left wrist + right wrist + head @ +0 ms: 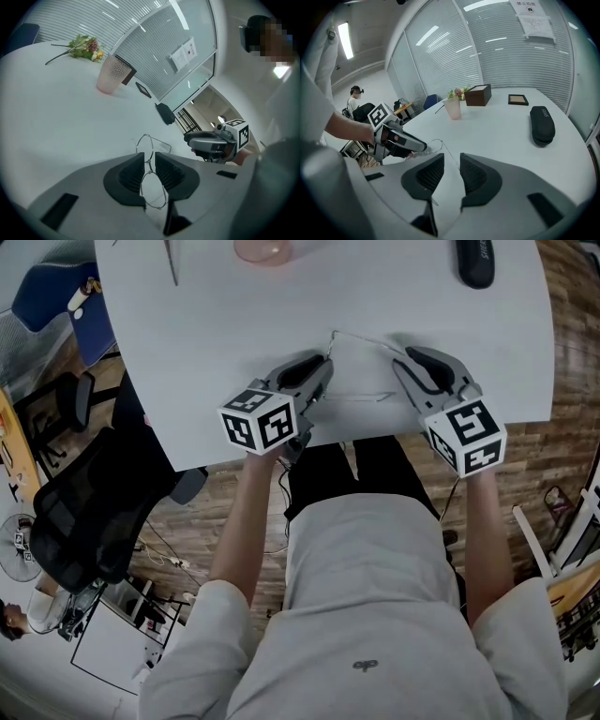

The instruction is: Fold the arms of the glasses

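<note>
White table [225,324] fills my head view, with the glasses [361,397] near its front edge between left gripper [319,371] and right gripper [408,360]. In the left gripper view, I see its jaws narrowly parted astride the bridge. In the right gripper view, its jaws stand parted around one arm.

Site: office meeting room | Evidence: blinded glass partitions [454,51], large white table [375,296], swivel chair [84,512]
</note>
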Demonstrator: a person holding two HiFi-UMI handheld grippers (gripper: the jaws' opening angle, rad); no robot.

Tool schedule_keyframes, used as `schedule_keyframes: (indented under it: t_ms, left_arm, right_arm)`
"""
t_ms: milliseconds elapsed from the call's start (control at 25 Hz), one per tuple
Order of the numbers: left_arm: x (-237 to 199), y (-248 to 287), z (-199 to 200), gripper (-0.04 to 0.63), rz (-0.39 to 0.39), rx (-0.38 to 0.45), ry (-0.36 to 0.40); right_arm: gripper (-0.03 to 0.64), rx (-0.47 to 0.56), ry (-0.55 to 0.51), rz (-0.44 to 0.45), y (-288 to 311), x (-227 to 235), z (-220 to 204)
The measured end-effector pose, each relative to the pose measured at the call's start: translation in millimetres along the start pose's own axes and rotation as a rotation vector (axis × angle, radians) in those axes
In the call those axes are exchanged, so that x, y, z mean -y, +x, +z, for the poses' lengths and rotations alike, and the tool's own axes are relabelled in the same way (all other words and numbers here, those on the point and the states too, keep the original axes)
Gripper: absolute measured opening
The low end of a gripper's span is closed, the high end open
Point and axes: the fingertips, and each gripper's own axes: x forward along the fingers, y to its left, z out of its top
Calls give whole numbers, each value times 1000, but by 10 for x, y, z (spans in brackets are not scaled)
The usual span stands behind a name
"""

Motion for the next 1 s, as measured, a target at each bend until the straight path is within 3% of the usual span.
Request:
schedule_keyframes:
  t_ms: [600,1000]
  left_arm:
    - [1,36,-28,52,12,9,-4]
    - [0,37,-26,48,17,24,-11]
  right_arm:
    - [109,-9,-23,-6,16,52,-24]
    - [101,-80,-94,-19,118,143,-213]
